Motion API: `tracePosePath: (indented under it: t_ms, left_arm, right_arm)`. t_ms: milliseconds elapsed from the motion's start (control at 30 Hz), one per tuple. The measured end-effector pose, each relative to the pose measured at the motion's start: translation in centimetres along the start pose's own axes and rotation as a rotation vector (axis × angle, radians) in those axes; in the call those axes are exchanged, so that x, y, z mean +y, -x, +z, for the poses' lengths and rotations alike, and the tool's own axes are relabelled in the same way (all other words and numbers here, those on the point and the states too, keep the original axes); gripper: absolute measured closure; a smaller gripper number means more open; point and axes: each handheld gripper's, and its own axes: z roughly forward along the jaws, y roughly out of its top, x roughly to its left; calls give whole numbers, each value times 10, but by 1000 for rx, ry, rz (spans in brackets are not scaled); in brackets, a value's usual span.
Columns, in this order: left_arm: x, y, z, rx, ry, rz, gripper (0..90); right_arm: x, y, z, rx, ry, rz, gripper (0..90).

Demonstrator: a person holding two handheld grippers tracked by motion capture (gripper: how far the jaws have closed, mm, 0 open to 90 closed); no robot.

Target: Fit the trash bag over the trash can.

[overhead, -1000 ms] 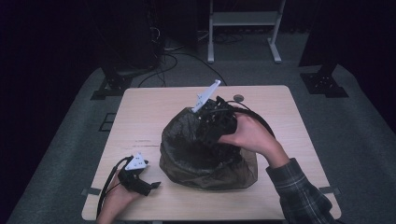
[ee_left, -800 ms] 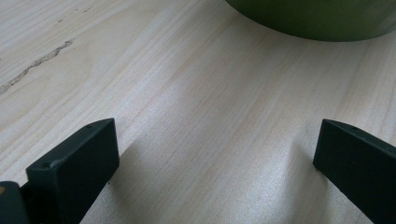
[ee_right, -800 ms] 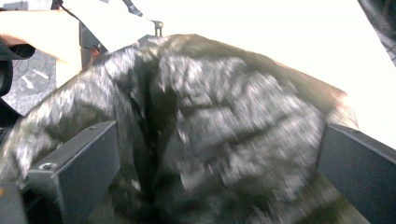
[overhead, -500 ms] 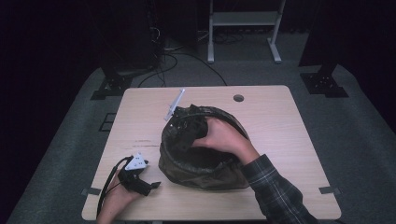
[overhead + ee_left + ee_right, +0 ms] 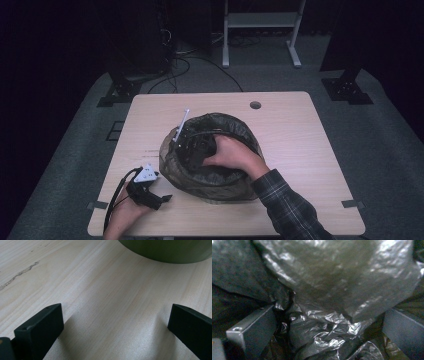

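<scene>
The bin [image 5: 210,187] stands near the middle of the table [image 5: 310,150], lined with a bag [image 5: 172,165]; the right gripper [image 5: 192,145] sits inside the bin, toward its left rim, the right hand [image 5: 232,155] reaching in from the bin's near right; the left gripper [image 5: 145,192] rests on the table just left of the bin, at its near side; a hole [image 5: 255,105] lies in the table behind the bin.

Round olive-green bin [image 5: 210,187] upright near table middle, lined with crinkled, glossy dark plastic bag [image 5: 227,127]; bag mouth open, draped over rim, wrinkled folds bunched inside [image 5: 329,335].
</scene>
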Motion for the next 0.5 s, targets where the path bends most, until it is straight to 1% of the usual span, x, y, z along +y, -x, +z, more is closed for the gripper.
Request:
tracePosePath:
  t_ms: [133, 300, 400, 500]
  left_arm:
    - [0, 0, 0, 0, 0, 0, 0]
    - [0, 0, 0, 0, 0, 0, 0]
    - [0, 0, 0, 0, 0, 0, 0]
    - [0, 0, 0, -1, 0, -1, 0]
  right_arm:
    - [0, 0, -1, 0, 6, 0, 0]
    - [-1, -1, -15, -6, 69, -5, 0]
    - [-7, 2, -27, -15, 88, 13, 0]
    - [-16, 7, -34, -31, 79, 44, 0]
